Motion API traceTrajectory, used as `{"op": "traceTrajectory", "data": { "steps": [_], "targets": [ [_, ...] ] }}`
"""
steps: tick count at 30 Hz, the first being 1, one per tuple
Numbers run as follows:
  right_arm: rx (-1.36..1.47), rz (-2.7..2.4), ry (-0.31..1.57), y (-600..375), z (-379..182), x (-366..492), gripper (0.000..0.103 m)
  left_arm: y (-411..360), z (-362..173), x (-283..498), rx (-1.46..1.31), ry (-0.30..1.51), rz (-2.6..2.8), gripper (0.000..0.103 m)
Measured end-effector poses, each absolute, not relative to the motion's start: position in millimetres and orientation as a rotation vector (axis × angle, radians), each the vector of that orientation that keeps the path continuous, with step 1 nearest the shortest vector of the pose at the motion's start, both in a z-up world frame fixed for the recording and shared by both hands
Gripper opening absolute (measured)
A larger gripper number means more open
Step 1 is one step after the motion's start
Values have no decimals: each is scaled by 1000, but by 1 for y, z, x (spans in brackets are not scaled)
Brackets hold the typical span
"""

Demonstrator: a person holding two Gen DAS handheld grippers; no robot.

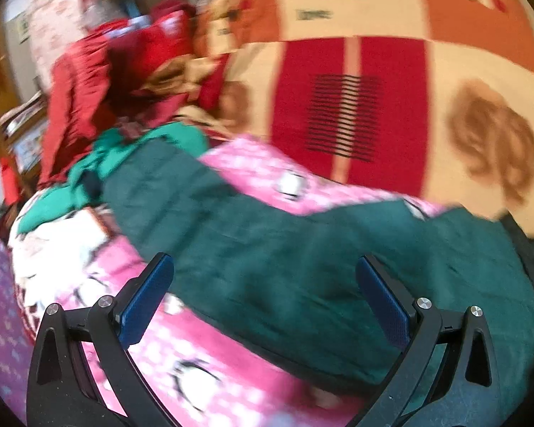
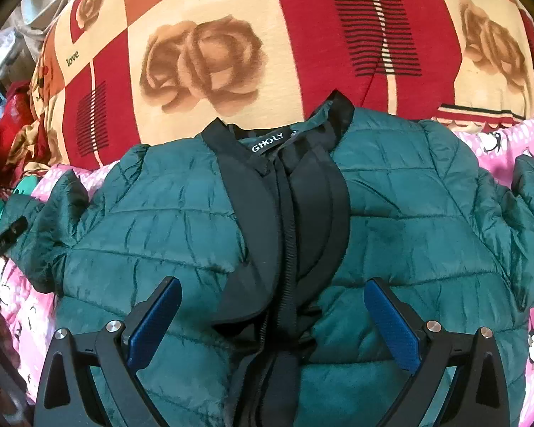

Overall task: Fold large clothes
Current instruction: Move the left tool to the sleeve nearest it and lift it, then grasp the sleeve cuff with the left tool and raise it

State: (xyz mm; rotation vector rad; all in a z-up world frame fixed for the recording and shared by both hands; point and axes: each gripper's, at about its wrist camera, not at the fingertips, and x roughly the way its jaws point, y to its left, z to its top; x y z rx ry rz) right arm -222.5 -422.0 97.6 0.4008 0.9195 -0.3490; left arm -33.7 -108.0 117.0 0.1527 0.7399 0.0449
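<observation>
Both of my grippers stand spread and empty: right gripper (image 2: 272, 318) above the green jacket (image 2: 160, 227), left gripper (image 1: 263, 299) over its sleeve (image 1: 267, 249). Jacket lies front-up on the pink blanket (image 2: 495, 142); rose-print cover (image 2: 203, 64) beyond.

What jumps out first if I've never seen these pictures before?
A dark green quilted jacket lies spread face up in the middle, black collar at the far end, sleeves out to the sides. Behind it is a bold red and cream blanket with roses, under it a pink cartoon sheet. Both grippers, left and right, hover open above it.
</observation>
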Motion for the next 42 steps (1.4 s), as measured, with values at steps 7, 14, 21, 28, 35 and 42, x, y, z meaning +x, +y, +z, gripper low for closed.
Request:
{"op": "traceTrajectory", "data": {
  "steps": [7,14,21,28,35,42],
  "targets": [
    [415,-320,938,-412,98,-224,102,-31,122,22,31,768,205,102],
    [414,-320,948,-404,97,-230,102,34,114,54,-176,772,258,102],
    [410,-303,989,-392,87,-225,102,53,96,80,-224,812,263,90],
    [446,-307,979,-387,88,-222,102,47,88,88,-237,837,208,24],
    [455,-313,981,-384,87,-229,102,10,121,55,-170,724,135,9],
    [470,-334,954,-389,94,-240,102,-52,148,4,-60,646,-43,9]
  ]
}}
